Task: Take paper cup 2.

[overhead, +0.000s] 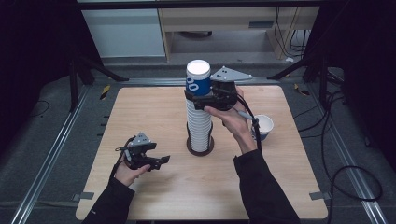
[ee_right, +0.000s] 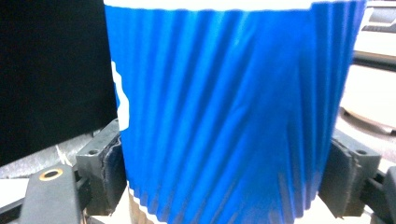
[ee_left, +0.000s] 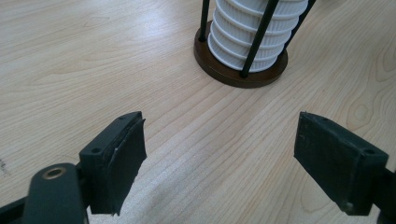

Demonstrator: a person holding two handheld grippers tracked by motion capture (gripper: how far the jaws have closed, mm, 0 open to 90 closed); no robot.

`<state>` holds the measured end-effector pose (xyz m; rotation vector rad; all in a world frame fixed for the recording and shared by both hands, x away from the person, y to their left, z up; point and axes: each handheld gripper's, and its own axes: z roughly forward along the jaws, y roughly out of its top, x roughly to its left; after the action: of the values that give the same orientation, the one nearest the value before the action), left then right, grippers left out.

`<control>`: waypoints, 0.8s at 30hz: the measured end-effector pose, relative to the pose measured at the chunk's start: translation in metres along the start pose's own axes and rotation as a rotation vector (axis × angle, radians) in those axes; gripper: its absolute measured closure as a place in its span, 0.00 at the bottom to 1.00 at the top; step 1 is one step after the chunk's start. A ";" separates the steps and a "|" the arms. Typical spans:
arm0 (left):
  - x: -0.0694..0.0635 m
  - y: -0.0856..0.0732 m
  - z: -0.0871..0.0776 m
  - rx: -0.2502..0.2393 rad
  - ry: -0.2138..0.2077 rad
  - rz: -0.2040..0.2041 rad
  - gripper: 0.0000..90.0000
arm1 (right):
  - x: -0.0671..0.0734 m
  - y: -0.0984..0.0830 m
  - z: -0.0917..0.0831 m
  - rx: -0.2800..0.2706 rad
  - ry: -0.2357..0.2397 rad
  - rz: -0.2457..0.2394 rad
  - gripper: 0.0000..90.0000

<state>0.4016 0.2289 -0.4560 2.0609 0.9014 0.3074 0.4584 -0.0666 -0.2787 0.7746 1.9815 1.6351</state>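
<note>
At the near edge of the tabletop point(overhead: 154, 196), the left hand-held gripper point(overhead: 161, 161) hovers idle with its jaws spread wide and nothing between them; ahead of it, in its own view, bare wood runs up to the round dark base of the cup holder point(ee_left: 240, 74). Beyond and to its right, the right hand-held gripper point(overhead: 201, 100) is raised to the top of the cup stack point(overhead: 198, 128), jaws drawn in around the blue cup point(overhead: 198, 84) that crowns the column of white ribbed cups. In the right gripper view the pads point(ee_right: 112, 170) sit against the lower part of the blue cup's point(ee_right: 224, 107) fluted wall on both sides, so the grip looks made, low on the sleeve and just above the next white rim.

The step in hand appears to be taking this top cup off the stack. Done well, that calls for a straight lift along the line of the holder's black rods, squeezing only enough to hold without crushing the paper wall, and watching that the cup beneath does not ride up with it; if it sticks, a slight twist should free it.

To the right of the right hand-held gripper and nearer the table's edge, a single cup point(overhead: 264, 126) already stands upright by itself, well apart from the stack
</note>
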 end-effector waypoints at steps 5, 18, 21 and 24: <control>0.000 0.000 0.000 0.001 -0.001 0.001 0.18 | 0.000 0.010 -0.006 -0.012 0.007 -0.004 0.21; 0.000 0.000 0.001 0.004 -0.003 0.003 0.18 | 0.000 0.032 -0.013 -0.042 0.015 -0.011 0.22; 0.000 0.000 0.000 0.001 0.000 0.000 0.18 | 0.000 0.038 -0.015 -0.061 0.018 -0.009 0.22; 0.000 0.000 0.000 -0.001 -0.001 0.000 0.18 | 0.000 0.044 -0.017 -0.077 0.021 -0.013 0.22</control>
<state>0.4014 0.2291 -0.4560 2.0601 0.9011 0.3070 0.4528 -0.0727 -0.2327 0.7173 1.9210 1.7083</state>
